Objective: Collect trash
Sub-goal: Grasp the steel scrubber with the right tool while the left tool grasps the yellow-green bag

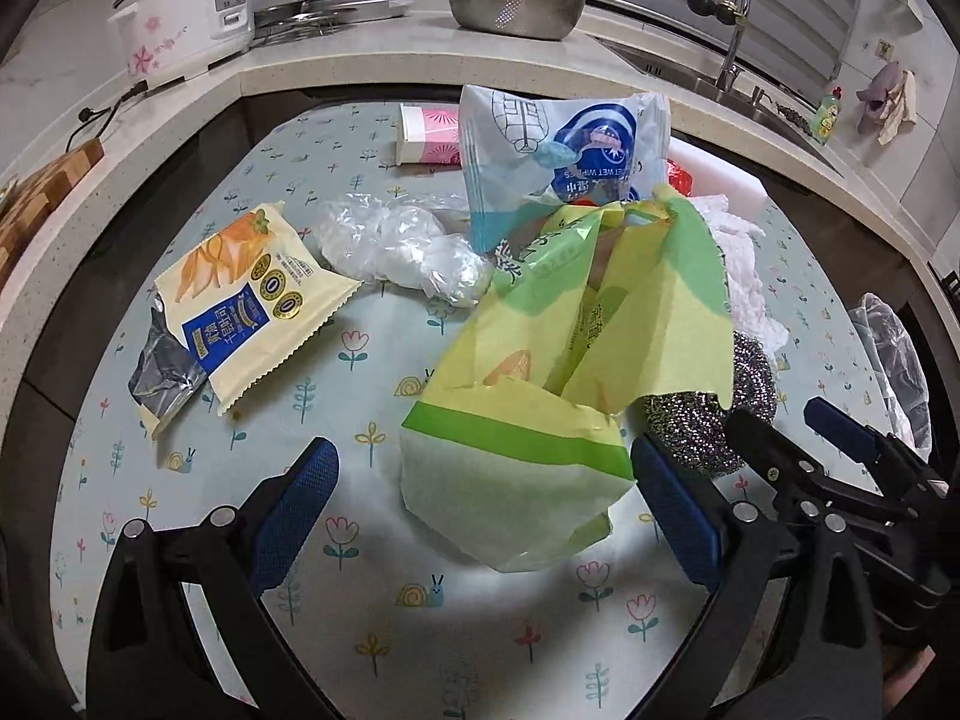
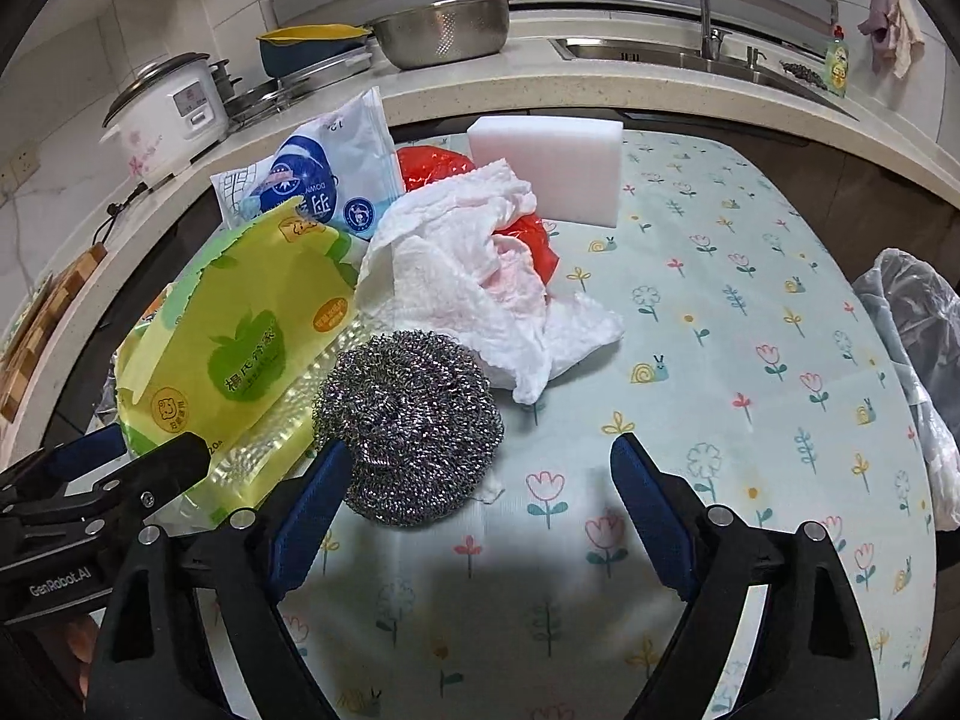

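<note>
Left gripper [image 1: 480,492]: jaws spread wide, nothing pinched; the crumpled bottom of the yellow-green bag [image 1: 540,396] sits between the two blue pads, touching neither as far as can be seen. Right gripper [image 2: 480,498]: jaws also spread, empty; the steel scourer [image 2: 411,426] lies just ahead of its left pad, contact uncertain.

Left to right on the floral tablecloth [image 1: 372,612], left wrist view:
- yellow-and-blue snack wrapper [image 1: 252,300], lying flat, a silver foil scrap [image 1: 162,372] poking out from under its lower left edge
- clear plastic wad [image 1: 396,246], crumpled; contents unreadable
- pink-and-white paper cup [image 1: 429,135] on its side behind, right half hidden by the wet-wipes pack [image 1: 558,162]
- wet-wipes pack leaning upright against the yellow-green bag, lower part covered by it

Right wrist view continues:
- crumpled white paper towel [image 2: 468,270] draped over a red plastic item [image 2: 432,165]; only two red patches show, shape not determinable
- white sponge block [image 2: 549,165] standing behind the towel
- translucent bag [image 2: 918,348] at the table's right edge, cut off by the frame; interior not visible.

Counter behind: rice cooker [image 2: 165,102] with lid on, steel colander [image 2: 444,30], contents of both hidden; sink [image 2: 660,54] basin partly visible.
</note>
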`<state>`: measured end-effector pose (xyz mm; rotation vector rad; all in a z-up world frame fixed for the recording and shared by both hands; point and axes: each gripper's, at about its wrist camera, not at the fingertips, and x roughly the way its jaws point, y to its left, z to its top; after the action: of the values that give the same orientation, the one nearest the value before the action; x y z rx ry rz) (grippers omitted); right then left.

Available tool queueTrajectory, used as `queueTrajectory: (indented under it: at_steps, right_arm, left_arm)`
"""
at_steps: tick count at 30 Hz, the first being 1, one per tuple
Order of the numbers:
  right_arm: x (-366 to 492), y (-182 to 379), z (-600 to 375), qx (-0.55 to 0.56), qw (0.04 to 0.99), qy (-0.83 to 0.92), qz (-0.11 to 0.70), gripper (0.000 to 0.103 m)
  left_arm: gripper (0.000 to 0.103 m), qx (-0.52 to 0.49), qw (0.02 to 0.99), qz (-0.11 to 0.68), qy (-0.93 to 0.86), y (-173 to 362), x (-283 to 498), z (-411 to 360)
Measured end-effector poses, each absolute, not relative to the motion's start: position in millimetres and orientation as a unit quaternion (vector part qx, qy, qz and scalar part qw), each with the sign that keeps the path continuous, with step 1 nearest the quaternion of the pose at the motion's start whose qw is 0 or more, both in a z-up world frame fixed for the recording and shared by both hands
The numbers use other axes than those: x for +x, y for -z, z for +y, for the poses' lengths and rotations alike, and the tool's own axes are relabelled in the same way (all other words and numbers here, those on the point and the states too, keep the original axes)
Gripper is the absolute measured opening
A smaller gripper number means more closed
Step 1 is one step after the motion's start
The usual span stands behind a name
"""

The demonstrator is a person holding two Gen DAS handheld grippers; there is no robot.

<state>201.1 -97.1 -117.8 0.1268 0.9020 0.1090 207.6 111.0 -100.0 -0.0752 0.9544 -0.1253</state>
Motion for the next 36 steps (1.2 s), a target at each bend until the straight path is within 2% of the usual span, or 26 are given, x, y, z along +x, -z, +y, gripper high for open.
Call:
queueTrajectory:
  at_steps: [3, 6, 7, 8, 9, 12, 16, 23, 36]
  right_arm:
    - [207, 122, -92, 0.066, 0.895, -0.07, 0.436, 0.077]
    - [210, 123, -88, 0.069, 0.894, -0.089, 0.434, 0.069]
    - [210, 122, -86, 0.069, 0.893, -0.096, 0.434, 0.063]
    - [210, 121, -84, 0.068, 0.893, -0.104, 0.433, 0.055]
    - [209, 120, -82, 0.063, 0.893, -0.108, 0.432, 0.052]
    - [205, 116, -76, 0.047, 0.896, -0.111, 0.427, 0.05]
    - [198, 108, -79, 0.059, 0.899, -0.114, 0.419, 0.048]
    - [179, 82, -93, 0.071, 0.909, -0.111, 0.395, 0.045]
    - [134, 38, -135, 0.096, 0.929, -0.091, 0.345, 0.04]
  left_arm:
    - [0.092, -0.044, 0.884, 0.461, 0.067, 103, 211, 113]
    - [0.078, -0.045, 0.881, 0.464, 0.078, 105, 214, 112]
    - [0.07, -0.047, 0.879, 0.467, 0.084, 106, 214, 111]
    - [0.065, -0.048, 0.877, 0.47, 0.088, 107, 215, 110]
    - [0.063, -0.047, 0.875, 0.473, 0.089, 108, 215, 109]
    - [0.05, -0.043, 0.878, 0.468, 0.093, 104, 212, 106]
    - [0.04, -0.042, 0.883, 0.458, 0.095, 95, 206, 104]
    - [0.029, -0.044, 0.891, 0.44, 0.101, 73, 193, 98]
    - [0.027, -0.035, 0.911, 0.39, 0.133, 18, 153, 67]
